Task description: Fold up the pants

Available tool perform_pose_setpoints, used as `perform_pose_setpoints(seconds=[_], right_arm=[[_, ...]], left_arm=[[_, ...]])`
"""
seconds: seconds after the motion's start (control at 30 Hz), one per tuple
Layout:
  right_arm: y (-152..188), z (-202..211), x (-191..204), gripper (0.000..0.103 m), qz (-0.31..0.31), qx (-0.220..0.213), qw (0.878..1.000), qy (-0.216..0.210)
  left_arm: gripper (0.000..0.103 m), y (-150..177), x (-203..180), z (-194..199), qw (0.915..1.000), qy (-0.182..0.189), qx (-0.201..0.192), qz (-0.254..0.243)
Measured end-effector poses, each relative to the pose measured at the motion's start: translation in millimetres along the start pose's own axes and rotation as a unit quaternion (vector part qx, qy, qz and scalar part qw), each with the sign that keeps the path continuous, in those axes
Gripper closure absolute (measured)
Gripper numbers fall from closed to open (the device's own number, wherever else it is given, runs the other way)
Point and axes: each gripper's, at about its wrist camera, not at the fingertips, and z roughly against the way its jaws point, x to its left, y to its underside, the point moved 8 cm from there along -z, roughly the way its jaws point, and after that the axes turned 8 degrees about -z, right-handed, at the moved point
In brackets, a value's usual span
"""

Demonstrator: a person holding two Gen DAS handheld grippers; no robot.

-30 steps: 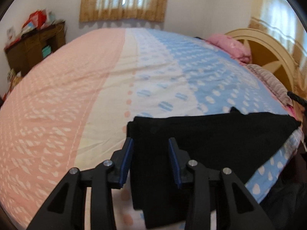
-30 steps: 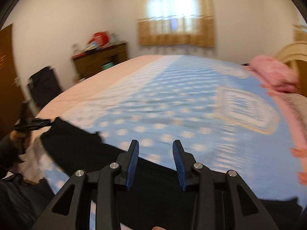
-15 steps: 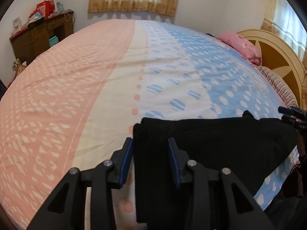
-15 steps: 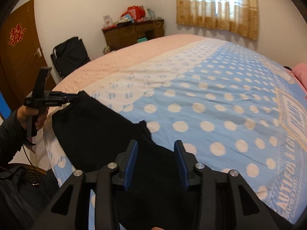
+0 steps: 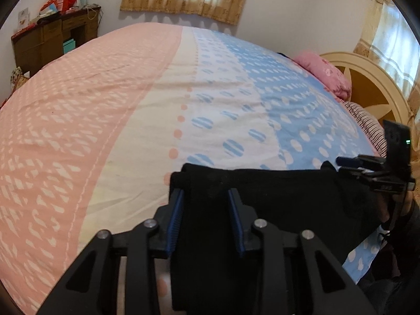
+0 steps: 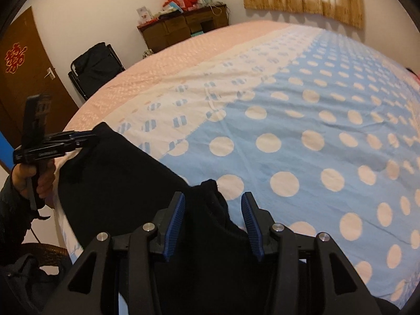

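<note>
Left gripper [image 5: 206,204] and right gripper [image 6: 213,210] both gape.

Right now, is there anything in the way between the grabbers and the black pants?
Nothing visible. The black pants lie on the bed, and their cloth already sits between the open fingers of the left gripper and the right gripper.

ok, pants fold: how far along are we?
Done: the pants lie spread as one dark band along the near edge of the bed; the layers are too dark to count. In hand: the left gripper straddles one end, cloth filling its gap; the right gripper sits open around the other end, not clamped. Left: grasp both ends and make the crosswise folds; no compact bundle yet.
</note>
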Motion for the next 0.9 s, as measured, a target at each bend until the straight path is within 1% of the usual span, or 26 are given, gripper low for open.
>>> perform_pose_setpoints(seconds=[0.07,0.1,0.13,0.23,0.3,0.33,0.37,0.4,0.43,0.47,0.5,0.57,0.6,0.63,0.7,0.73,0.77,0.8,0.87,0.9], right_arm=[[3,-9,-1,0.058,-0.009,0.018,1.000,-0.007],[6,-13,0,0.068,-0.011,0.026,1.000,-0.012],[8,-16,1,0.081,-0.011,0.032,0.999,-0.014],[12,-18,4,0.088,-0.001,0.032,0.999,-0.007],[11,-15,6,0.089,0.004,0.026,1.000,-0.004],[10,-13,6,0.089,0.006,0.024,1.000,-0.002],[10,-13,7,0.089,0.009,0.022,1.000,0.001],[9,-13,7,0.089,0.011,0.022,1.000,0.002],[9,-13,7,0.089,0.012,0.021,1.000,0.004],[9,-13,6,0.089,0.011,0.021,1.000,0.005],[8,-14,5,0.089,0.011,0.019,1.000,0.007],[8,-16,5,0.089,0.008,0.017,1.000,0.007],[8,-17,4,0.089,0.006,0.016,1.000,0.007],[8,-17,4,0.089,0.004,0.015,1.000,0.007],[7,-17,5,0.089,0.005,0.012,1.000,0.006],[7,-16,6,0.089,0.005,0.010,1.000,0.005],[6,-16,6,0.089,0.005,0.008,1.000,0.003],[5,-15,7,0.089,0.005,0.005,1.000,0.000],[4,-15,8,0.089,0.002,0.006,1.000,-0.007],[4,-15,10,0.089,0.002,0.007,1.000,-0.012]], left_arm=[[0.085,-1,0,3,1.0000,0.003,-0.004,-0.002],[0.086,-1,0,4,0.9999,0.008,-0.006,-0.003],[0.087,-2,-1,5,0.9999,0.008,-0.008,-0.004],[0.088,-3,-3,7,0.9999,0.001,-0.012,-0.010],[0.087,-4,-3,9,0.9998,-0.006,-0.013,-0.015],[0.081,-4,-2,10,0.9997,-0.015,-0.014,-0.017],[0.080,-5,0,13,0.9992,-0.030,-0.018,-0.021],[0.076,-5,3,15,0.9985,-0.043,-0.021,-0.027],[0.061,-5,6,16,0.9977,-0.057,-0.020,-0.029],[0.045,-5,9,18,0.9974,-0.064,-0.023,-0.026],[0.042,-5,11,19,0.9975,-0.062,-0.027,-0.023],[0.043,-5,11,19,0.9983,-0.049,-0.028,-0.016],[0.043,-5,11,18,0.9985,-0.046,-0.026,-0.015],[0.046,-5,11,16,0.9987,-0.043,-0.025,-0.014],[0.057,-6,8,16,0.9988,-0.039,-0.025,-0.015],[0.067,-6,5,13,0.9992,-0.031,-0.022,-0.015],[0.073,-5,3,10,0.9996,-0.020,-0.014,-0.012],[0.074,-3,3,5,0.9998,-0.019,-0.006,-0.008],[0.079,1,8,-7,0.9997,-0.018,0.013,0.006],[0.080,1,10,-9,0.9998,-0.013,0.011,0.015]])
